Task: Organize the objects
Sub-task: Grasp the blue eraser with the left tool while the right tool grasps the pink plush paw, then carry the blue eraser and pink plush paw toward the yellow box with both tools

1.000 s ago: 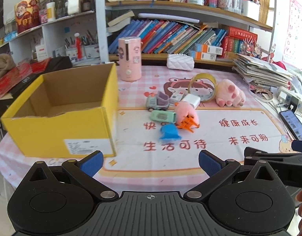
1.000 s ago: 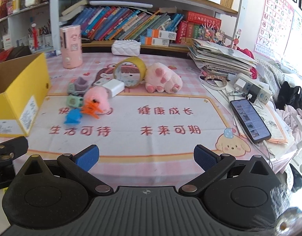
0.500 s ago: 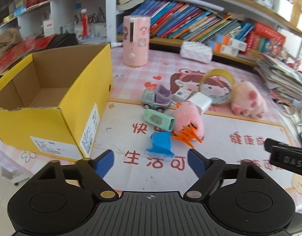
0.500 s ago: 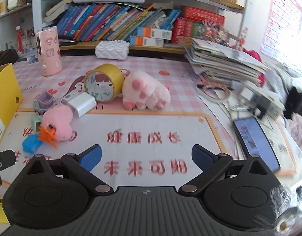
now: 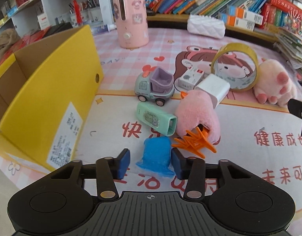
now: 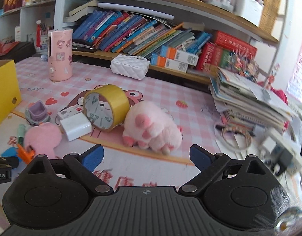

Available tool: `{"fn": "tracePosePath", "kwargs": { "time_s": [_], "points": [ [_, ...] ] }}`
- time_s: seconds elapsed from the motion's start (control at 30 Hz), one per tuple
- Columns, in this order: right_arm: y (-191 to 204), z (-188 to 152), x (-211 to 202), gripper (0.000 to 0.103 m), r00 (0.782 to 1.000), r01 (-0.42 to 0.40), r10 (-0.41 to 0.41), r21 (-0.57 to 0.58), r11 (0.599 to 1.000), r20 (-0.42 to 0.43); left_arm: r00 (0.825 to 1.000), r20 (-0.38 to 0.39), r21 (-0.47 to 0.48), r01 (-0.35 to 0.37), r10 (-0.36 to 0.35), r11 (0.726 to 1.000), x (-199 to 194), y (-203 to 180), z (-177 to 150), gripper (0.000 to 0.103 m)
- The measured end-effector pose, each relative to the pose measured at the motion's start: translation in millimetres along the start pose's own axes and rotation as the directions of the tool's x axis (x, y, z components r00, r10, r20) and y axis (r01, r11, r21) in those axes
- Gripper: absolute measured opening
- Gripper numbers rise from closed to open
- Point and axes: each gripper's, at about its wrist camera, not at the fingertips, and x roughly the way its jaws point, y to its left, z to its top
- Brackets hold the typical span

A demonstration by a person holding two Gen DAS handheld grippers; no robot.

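Blue toy sits between parted left tongs; right tongs gape above "健康" mat.

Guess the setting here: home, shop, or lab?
Probably a home study or child's room: packed bookshelves behind a table with a pink cartoon mat, strewn with a toy truck and a plush paw.

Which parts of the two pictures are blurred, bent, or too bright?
Right wrist view: the paper stack and the clutter at the right edge are smeared by motion blur, the wall at the far right is washed out, and the plush paw is sharp. Left wrist view: mostly sharp, but the fisheye bends the yellow box and the shelf lines outward.
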Motion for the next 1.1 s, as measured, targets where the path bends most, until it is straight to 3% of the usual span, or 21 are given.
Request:
{"fn": "tracePosePath", "kwargs": {
  "time_s": [0.23,0.37,0.63,0.73,0.83,0.87,1.1],
  "points": [
    [-5,3,30,0.095,1.0,-0.013,0.013,-0.09,0.996,-0.006,1.0,-0.014,-0.022,0.003,-0.003,1.0,3,2,5,0.027],
    [-6,8,51,0.095,1.0,-0.009,0.009,-0.169,0.986,0.001,1.0,0.005,-0.06,-0.002,0.002,0.998,-10,12,8,0.027],
    [10,16,101,0.095,0.998,-0.056,0.043,-0.416,0.908,-0.041,0.994,0.092,-0.151,0.076,-0.063,0.986,-45,30,6,0.027],
    [15,18,109,0.084,0.999,-0.053,0.042,-0.452,0.891,-0.033,0.991,0.107,-0.145,0.1,-0.085,0.984,-52,29,3,0.027],
    [16,21,106,0.065,1.0,-0.018,0.009,-0.425,0.905,-0.024,0.989,0.11,-0.141,0.114,-0.099,0.983,-56,30,0,0.027],
    [15,22,101,0.053,1.0,-0.009,0.002,-0.405,0.914,-0.017,0.989,0.113,-0.139,0.116,-0.101,0.983,-56,31,-1,0.027],
    [-3,34,46,0.05,1.0,-0.028,0.027,-0.109,0.994,-0.017,0.979,0.149,-0.13,0.159,-0.14,0.979,-66,40,-6,0.027]
  ]
}}
